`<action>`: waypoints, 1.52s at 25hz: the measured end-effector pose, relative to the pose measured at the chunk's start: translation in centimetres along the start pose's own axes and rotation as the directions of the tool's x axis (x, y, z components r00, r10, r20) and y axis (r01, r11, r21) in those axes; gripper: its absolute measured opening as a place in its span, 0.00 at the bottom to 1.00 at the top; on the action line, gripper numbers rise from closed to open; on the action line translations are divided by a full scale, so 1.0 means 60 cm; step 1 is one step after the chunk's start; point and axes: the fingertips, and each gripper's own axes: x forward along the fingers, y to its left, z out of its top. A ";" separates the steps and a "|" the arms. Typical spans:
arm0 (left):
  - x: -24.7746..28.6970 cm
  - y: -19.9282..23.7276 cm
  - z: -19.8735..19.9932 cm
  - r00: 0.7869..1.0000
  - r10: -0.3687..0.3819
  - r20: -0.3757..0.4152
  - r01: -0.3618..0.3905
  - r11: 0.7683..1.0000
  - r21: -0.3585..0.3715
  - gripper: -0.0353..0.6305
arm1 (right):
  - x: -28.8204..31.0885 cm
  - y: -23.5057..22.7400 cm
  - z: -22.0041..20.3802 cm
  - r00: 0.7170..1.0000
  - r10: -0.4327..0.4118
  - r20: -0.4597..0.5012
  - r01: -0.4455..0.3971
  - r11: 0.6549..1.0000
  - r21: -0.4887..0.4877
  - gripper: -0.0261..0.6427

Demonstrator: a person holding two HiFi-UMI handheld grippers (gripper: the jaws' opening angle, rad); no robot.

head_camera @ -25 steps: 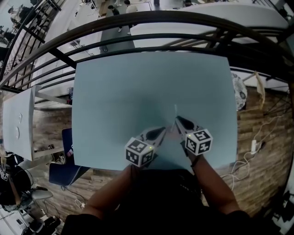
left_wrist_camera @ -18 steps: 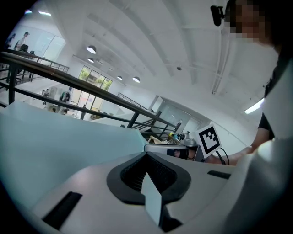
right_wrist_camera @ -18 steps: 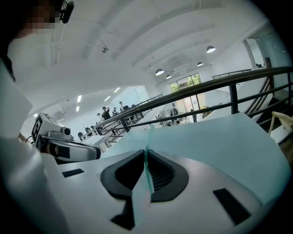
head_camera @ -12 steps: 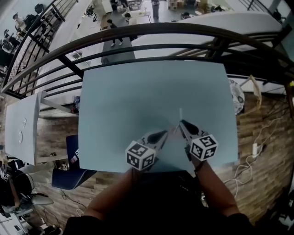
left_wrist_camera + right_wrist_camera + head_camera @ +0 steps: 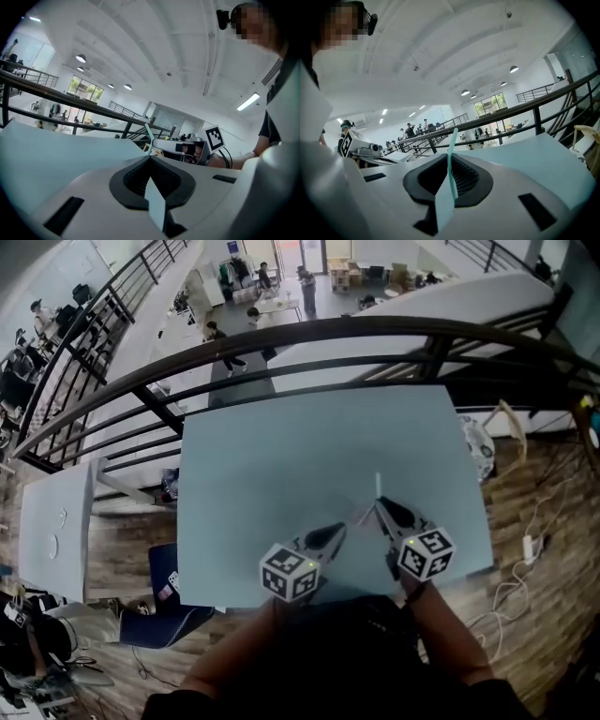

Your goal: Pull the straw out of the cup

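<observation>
Left gripper (image 5: pixel 335 532), right gripper (image 5: pixel 382 509) and straw (image 5: pixel 378 486) keep same mutual pose as second ago; only head view has tilted up. Right jaws clamped on upright teal straw over table (image 5: pixel 281 456) near edge. Left jaws pressed together, straw just beyond tips.

open-plan office mezzanine; railing (image 5: pixel 375 322)

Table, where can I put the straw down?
The table is bare from the railing edge down to both tools, and left of the left tool. Crowded only between them, by the straw in the right tool.
</observation>
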 end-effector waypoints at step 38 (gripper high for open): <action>0.026 -0.285 -0.045 0.998 -0.005 0.069 0.004 1.000 0.003 0.07 | -0.350 0.036 -0.052 0.993 0.108 0.054 -0.110 0.993 0.040 0.10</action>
